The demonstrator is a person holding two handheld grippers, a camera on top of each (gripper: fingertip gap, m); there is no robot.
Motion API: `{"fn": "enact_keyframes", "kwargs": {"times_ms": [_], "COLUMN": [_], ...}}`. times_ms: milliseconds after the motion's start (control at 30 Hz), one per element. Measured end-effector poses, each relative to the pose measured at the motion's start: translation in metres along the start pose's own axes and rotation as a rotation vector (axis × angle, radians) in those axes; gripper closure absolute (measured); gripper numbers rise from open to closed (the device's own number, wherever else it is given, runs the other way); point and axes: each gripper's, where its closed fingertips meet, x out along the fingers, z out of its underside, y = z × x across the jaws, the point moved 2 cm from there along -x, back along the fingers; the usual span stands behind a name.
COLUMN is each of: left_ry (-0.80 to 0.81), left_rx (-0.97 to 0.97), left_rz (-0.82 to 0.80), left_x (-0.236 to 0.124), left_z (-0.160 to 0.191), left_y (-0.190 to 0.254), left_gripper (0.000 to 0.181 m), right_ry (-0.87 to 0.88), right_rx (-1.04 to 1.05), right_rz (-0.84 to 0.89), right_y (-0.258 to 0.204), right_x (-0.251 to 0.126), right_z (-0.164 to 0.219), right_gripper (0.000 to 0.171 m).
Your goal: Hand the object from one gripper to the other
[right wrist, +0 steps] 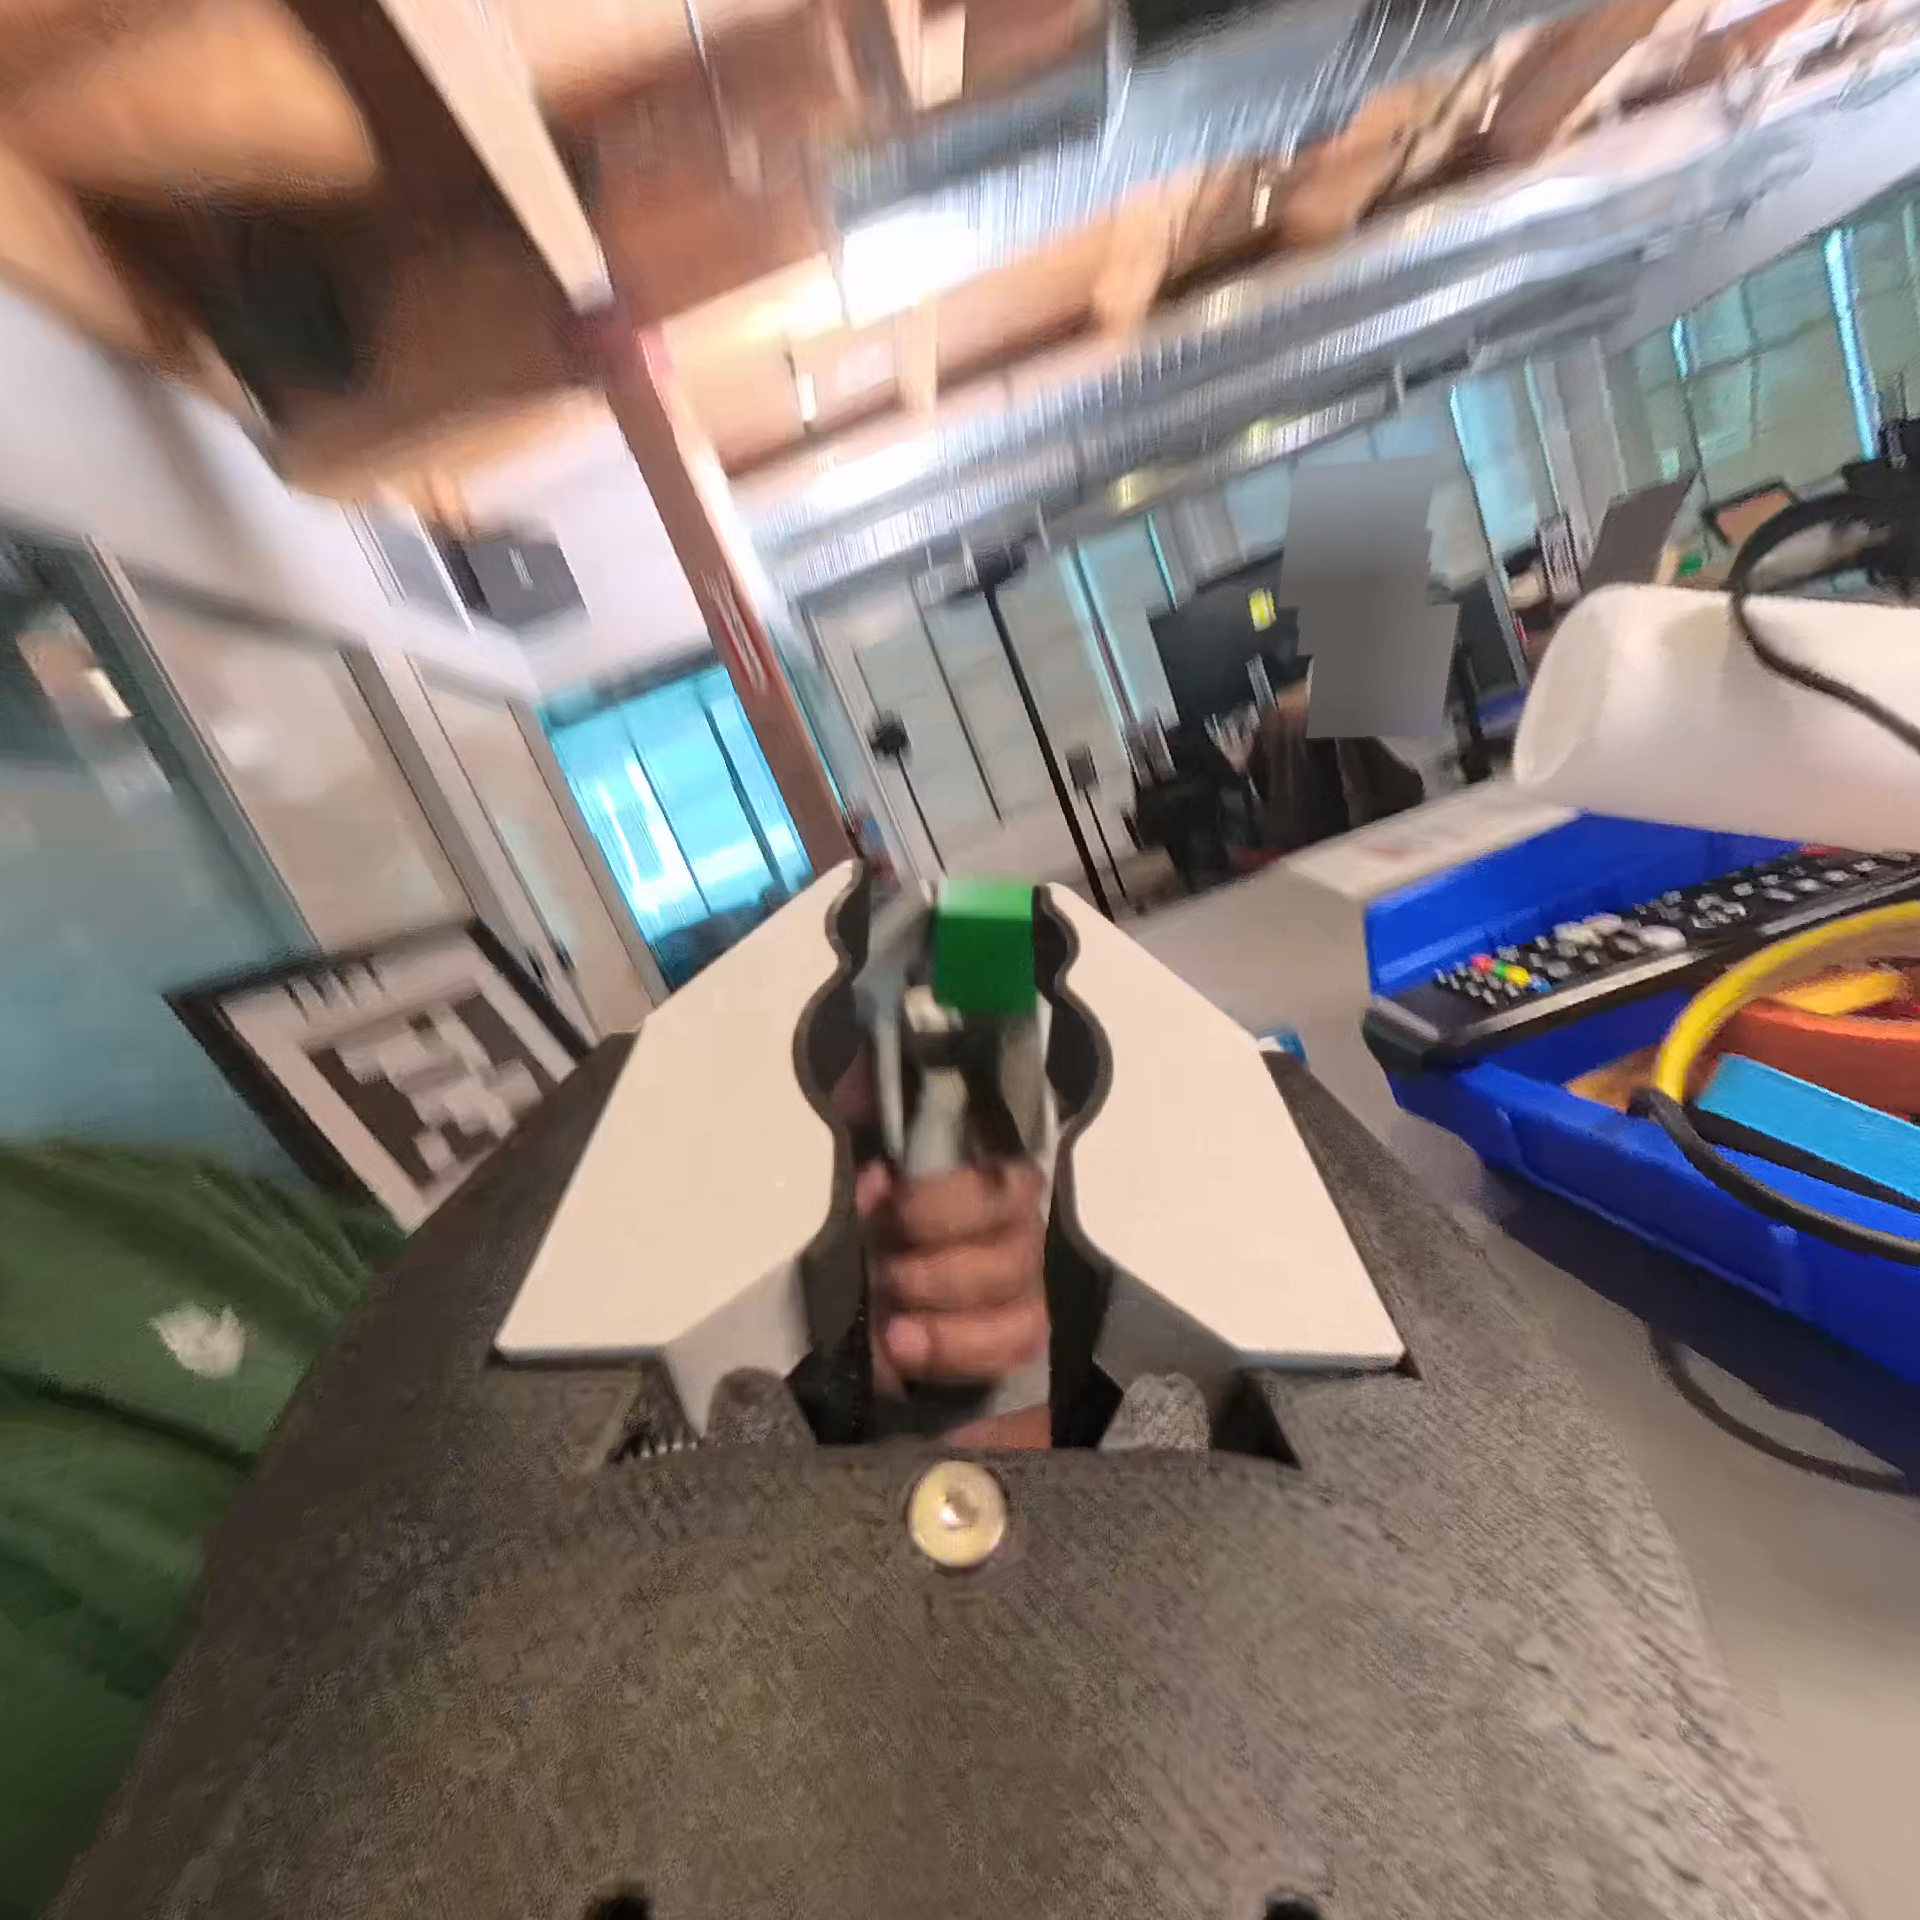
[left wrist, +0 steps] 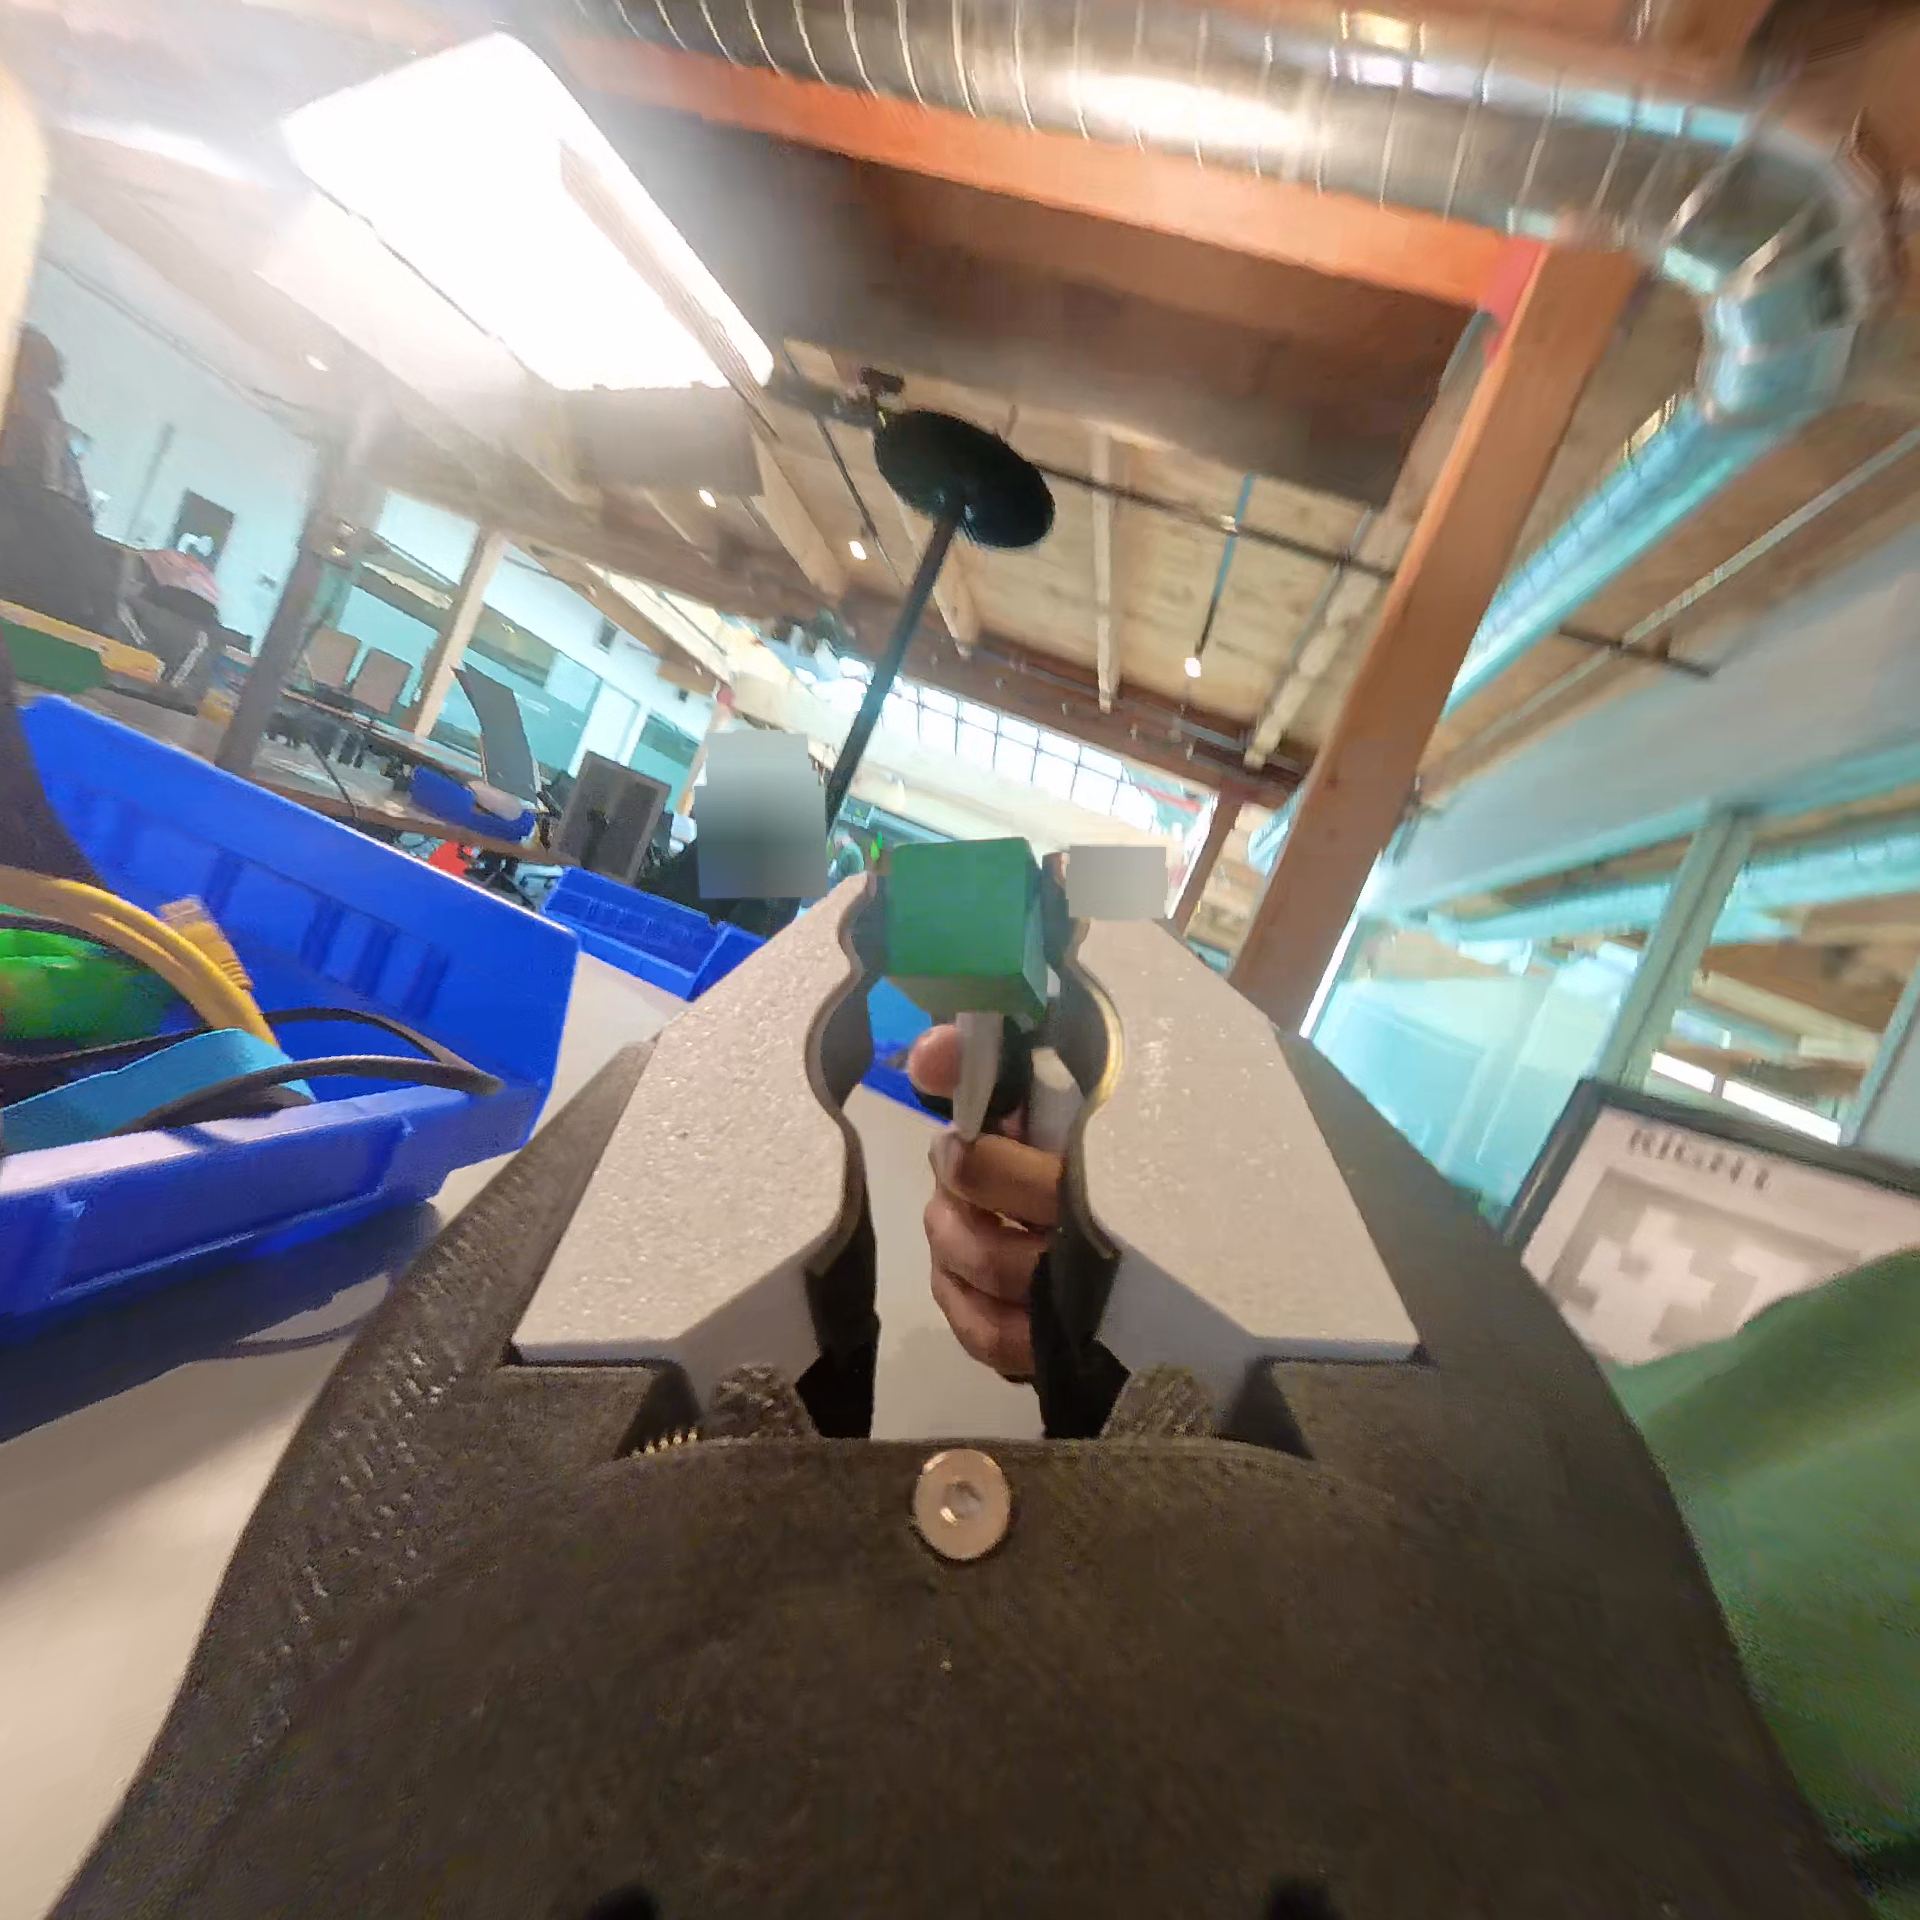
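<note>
Left wrist view first: the left gripper [left wrist: 961,925] is raised off the worktop [left wrist: 125,1538], its jaws narrow, with a green cube [left wrist: 961,930] between the tips. The cube touches the left fingertip; on the right I cannot tell whether it touches. Below the cube show the other gripper's pale fingers [left wrist: 977,1075] and the hand [left wrist: 987,1236] holding it. A blue bin [left wrist: 312,935] with a yellow cable [left wrist: 156,940] sits at left.

Right wrist view, blurred: the right gripper [right wrist: 951,951] has its jaws narrow around the same green cube [right wrist: 982,956], which lies against the right fingertip. Whether these jaws grip it I cannot tell. A hand [right wrist: 951,1278] shows beneath, and a blue bin [right wrist: 1621,1143] holding a remote control [right wrist: 1662,945] stands at right.
</note>
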Motion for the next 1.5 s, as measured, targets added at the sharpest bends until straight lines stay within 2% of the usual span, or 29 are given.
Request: {"fn": "enact_keyframes", "kwargs": {"times_ms": [100, 167, 267, 333, 467, 600, 1000, 1267, 1500], "left_ry": [0.061, 0.067, 0.070, 0.069, 0.075, 0.073, 0.070, 0.066, 0.064], "left_rx": [-0.102, -0.136, -0.115, -0.105, -0.102, -0.110, -0.106, -0.095, -0.091], "left_rz": [-0.014, -0.014, -0.021, -0.025, -0.033, -0.029, -0.027, -0.029, -0.028], "left_x": [-0.006, -0.006, -0.006, -0.006, -0.007, -0.006, -0.006, -0.006, -0.006], "left_z": [-0.008, -0.007, -0.008, -0.008, -0.008, -0.008, -0.007, -0.007, -0.006], "left_y": [-0.011, -0.013, -0.013, -0.013, -0.014, -0.014, -0.013, -0.013, -0.012], "left_gripper": [0.151, 0.151, 0.151, 0.151, 0.151, 0.152, 0.152, 0.152, 0.152], "right_ry": [0.372, 0.624, 0.897, 0.969, 0.945, 0.887, 0.966, 0.895, 0.935], "right_rx": [0.251, 0.394, 0.448, 0.402, 0.402, 0.419, 0.443, 0.475, 0.488], "right_rz": [-0.063, -0.167, -0.417, -0.604, -0.887, -1.016, -0.975, -0.953, -0.977], "right_y": [0.000, -0.016, -0.085, -0.146, -0.235, -0.274, -0.264, -0.273, -0.268], "right_x": [-0.014, -0.027, -0.044, -0.053, -0.058, -0.057, -0.069, -0.049, -0.059], "right_z": [-0.043, -0.070, -0.111, -0.134, -0.152, -0.152, -0.164, -0.155, -0.157], "right_gripper": [0.137, 0.135, 0.129, 0.119, 0.110, 0.107, 0.109, 0.109, 0.109]}}
